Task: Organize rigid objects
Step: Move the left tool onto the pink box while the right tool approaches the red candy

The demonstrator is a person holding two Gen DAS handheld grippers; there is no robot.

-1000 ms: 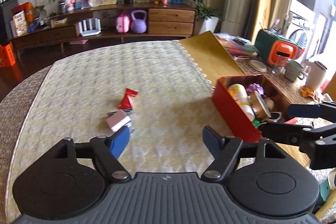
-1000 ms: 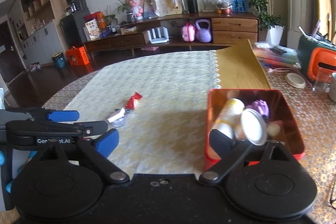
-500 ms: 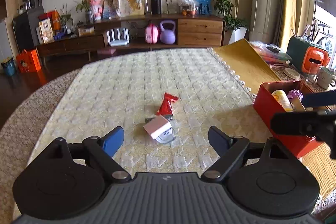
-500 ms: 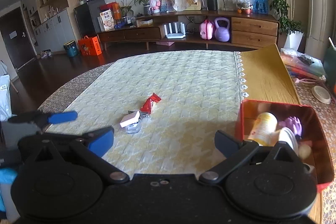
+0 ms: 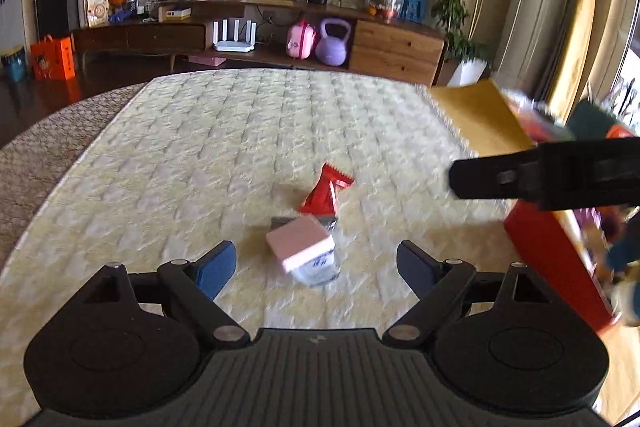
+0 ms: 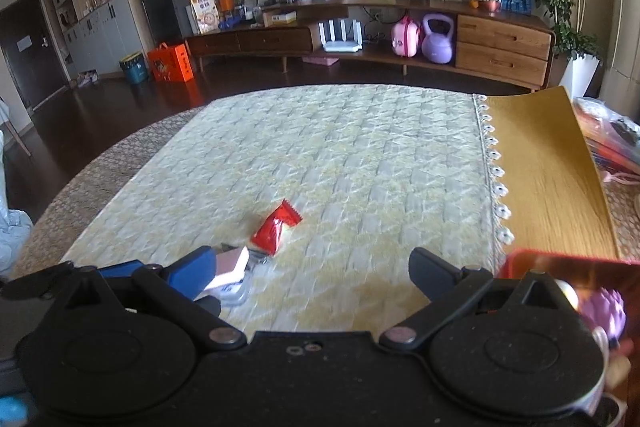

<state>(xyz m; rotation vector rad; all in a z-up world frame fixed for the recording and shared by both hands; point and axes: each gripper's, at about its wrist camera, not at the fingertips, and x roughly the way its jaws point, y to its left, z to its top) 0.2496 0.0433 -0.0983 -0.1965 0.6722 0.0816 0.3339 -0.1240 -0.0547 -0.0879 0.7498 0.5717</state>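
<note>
Since a second ago the pink box (image 5: 301, 239) has come from left of the left gripper (image 5: 316, 263) to lower centre, just ahead of its wide, empty jaws. The red packet (image 5: 325, 193) lies just beyond it. The right gripper (image 6: 312, 269) gapes empty (red bin (image 6: 560, 269) at lower right).

Quilted cloth table cover (image 5: 224, 147)

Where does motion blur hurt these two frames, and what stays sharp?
Left wrist view: red box and right gripper smear at the right edge; pink box slightly soft. Right wrist view: red box blurred; red wrapper readable; far cabinet crisp.
</note>
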